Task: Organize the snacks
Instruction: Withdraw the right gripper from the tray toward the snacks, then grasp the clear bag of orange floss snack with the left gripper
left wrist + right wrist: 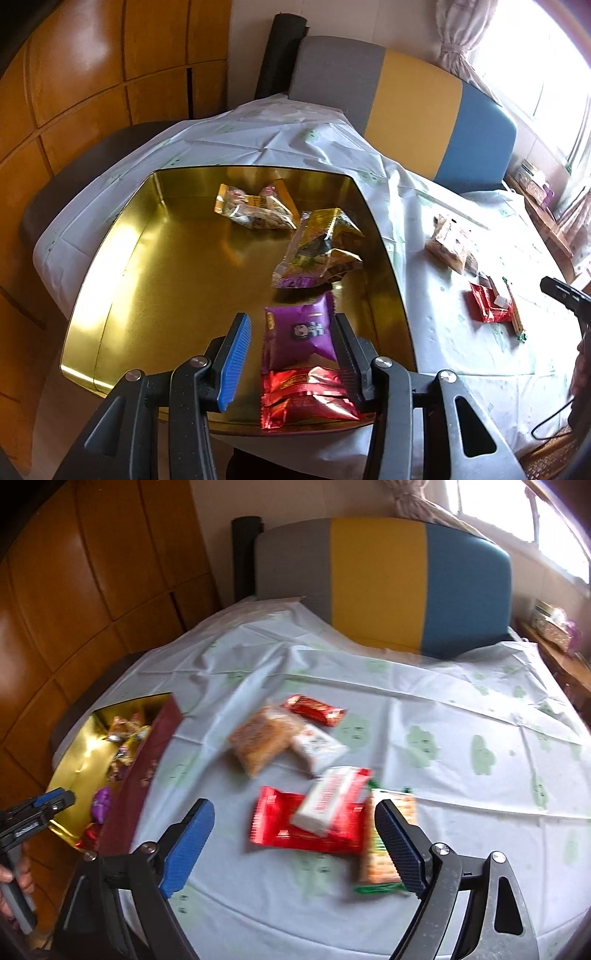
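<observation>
A gold tin box (155,266) sits on the table's left side and holds several snack packs. My left gripper (291,350) is open above its near right corner, its jaws on either side of a purple pack (299,338) that lies above a red foil pack (306,395). My right gripper (295,830) is open and empty over loose snacks on the cloth: a big red pack (273,819) with a white bar (328,801) on it, a green-edged cracker pack (380,853), an orange pack (262,738) and a small red bar (314,709).
A chair with grey, yellow and blue bands (380,579) stands behind the table. The tin's dark red outer wall (136,775) faces the right gripper. Wooden cabinets (74,92) stand at left. The left gripper also shows in the right wrist view (48,805).
</observation>
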Motion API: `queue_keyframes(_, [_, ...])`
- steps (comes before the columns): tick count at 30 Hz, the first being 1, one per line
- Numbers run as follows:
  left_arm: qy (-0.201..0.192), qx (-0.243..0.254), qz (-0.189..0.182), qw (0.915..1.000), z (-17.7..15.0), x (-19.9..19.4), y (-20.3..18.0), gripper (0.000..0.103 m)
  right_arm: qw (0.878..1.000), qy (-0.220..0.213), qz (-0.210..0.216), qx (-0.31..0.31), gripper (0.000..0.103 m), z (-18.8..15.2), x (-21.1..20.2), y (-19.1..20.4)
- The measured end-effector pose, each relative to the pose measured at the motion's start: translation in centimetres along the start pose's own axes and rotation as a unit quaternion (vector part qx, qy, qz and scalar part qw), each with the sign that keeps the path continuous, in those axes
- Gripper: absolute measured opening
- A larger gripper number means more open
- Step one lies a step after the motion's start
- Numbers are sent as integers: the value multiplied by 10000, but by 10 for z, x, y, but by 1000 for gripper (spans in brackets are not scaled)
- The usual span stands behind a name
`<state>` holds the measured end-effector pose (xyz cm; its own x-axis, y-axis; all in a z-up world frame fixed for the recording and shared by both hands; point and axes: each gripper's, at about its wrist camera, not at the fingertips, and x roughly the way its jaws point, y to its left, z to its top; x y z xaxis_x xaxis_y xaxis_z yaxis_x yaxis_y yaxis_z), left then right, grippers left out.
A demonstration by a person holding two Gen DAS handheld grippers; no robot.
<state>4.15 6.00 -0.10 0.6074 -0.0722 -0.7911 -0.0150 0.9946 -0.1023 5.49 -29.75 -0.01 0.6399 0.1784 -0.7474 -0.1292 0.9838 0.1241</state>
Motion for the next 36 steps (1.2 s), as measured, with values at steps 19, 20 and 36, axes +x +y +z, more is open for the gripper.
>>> queue_keyframes(19, [47,1297,-434,9906,31,11,-99,46,9695,-87,-402,2417,94,-2,-1,-135])
queue_keyframes(20, [58,1389,-457,9892,33,14,-106,46,9689,-93,-366,2444,95,-2,-1,-134])
queue_keyframes(36, [627,2489,-829,9629,71,112,-215,66,9737,-36,-48,2276,97,3,-1,-120])
